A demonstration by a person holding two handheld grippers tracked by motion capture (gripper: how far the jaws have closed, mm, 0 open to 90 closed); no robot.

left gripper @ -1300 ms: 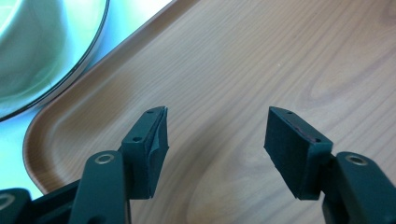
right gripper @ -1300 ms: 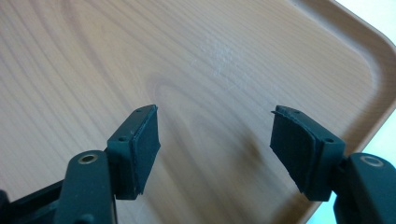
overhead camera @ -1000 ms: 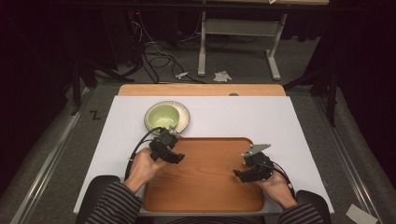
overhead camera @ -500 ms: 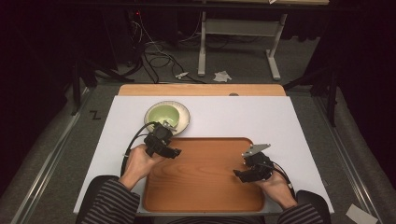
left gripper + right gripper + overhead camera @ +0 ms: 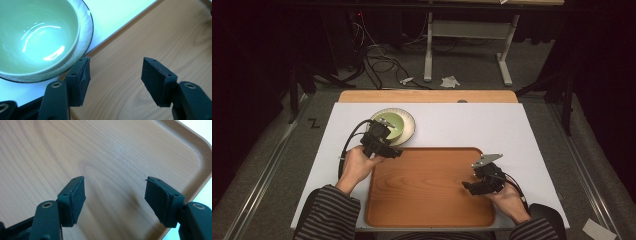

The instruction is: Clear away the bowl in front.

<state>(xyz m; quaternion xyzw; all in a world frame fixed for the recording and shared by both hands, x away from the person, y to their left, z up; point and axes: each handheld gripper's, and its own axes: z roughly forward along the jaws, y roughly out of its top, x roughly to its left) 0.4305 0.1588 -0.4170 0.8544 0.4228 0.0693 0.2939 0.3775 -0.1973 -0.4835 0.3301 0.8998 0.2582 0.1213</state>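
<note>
A person's left tool [image 5: 383, 131] now hangs over the near rim of a green bowl [image 5: 392, 121], which sits on a plate [image 5: 409, 125] on the white bench [image 5: 492, 127], just beyond the far left corner of a wooden tray [image 5: 427, 185]. A second earlier that tool stood lower and nearer the person, at the tray's left corner; it has since lifted and gone forward toward the bowl. Its jaws stand wide with nothing between them; in the left tool's view the left pad [image 5: 81, 75] lies just short of the plate's dark edge while the right one [image 5: 156, 80] hangs over bare tray wood. The right tool [image 5: 479, 182] has kept its place over the tray's right side, jaws apart and empty, with the tray's raised lip [image 5: 200, 147] curving past on its right.

The shift suggests a reach for the bowl is under way, likely to bring it onto the tray. The bowl is empty and glossy, so a pinch on its rim could slip. The plate nearly touches the tray's far lip, leaving little gap there. The tray floor itself is bare, and the bench to the right of the plate lies open.
</note>
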